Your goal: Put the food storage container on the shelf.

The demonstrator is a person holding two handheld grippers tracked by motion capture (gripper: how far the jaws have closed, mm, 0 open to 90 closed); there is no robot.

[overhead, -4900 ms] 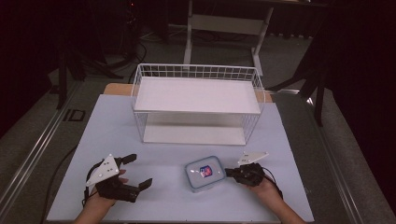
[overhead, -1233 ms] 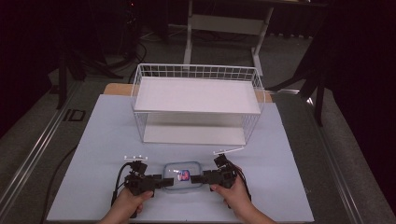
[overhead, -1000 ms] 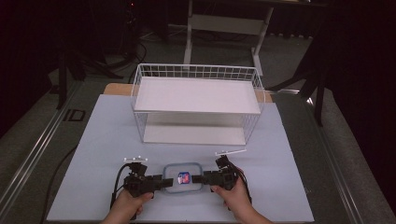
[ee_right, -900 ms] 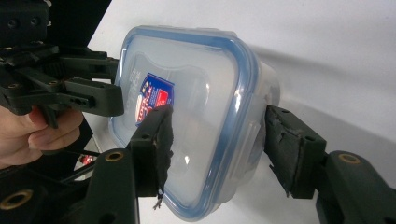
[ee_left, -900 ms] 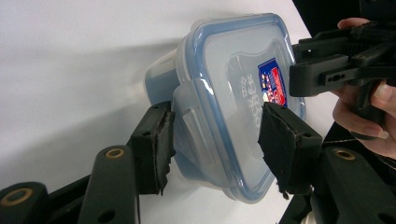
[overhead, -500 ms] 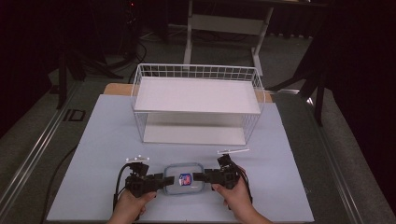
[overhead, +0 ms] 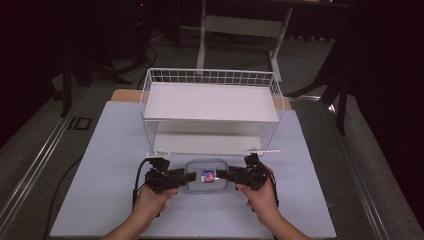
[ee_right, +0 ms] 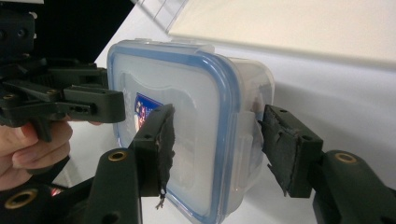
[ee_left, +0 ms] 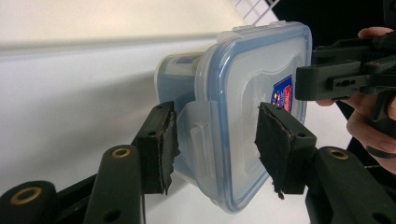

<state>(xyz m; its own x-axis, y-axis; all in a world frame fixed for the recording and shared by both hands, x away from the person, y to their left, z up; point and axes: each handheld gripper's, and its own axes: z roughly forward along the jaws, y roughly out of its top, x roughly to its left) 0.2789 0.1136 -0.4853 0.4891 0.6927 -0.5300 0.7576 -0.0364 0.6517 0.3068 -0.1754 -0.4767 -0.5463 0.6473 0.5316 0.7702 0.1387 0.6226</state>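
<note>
Grippers first, from the high view: your left gripper and right gripper now pinch the opposite short ends of the clear rectangular plastic container with the blue-rimmed snap lid. It sits near the front edge of the pale blue tabletop, about midway between the left and right edges, just in front of the white wire two-tier rack. A few seconds back it lay flat on the tabletop with both grippers apart from it. Since a second ago it has shifted slightly toward the rack, so the lift looks under way, though this view alone does not show a gap beneath it.

From the left gripper view, your jaws have just finished closing. Both pads are clamped on the container, one against the lid face, the other under the body beside the side latch. The right gripper presses the far end.

From the right gripper view, the jaws straddle the container's other end, one pad on the lid near the blue-and-red label, the other against the body. Here too the hold reads as clamped. The left gripper holds the opposite end.

With both ends gripped, carrying it to a rack shelf is probably next; keep it level.
</note>
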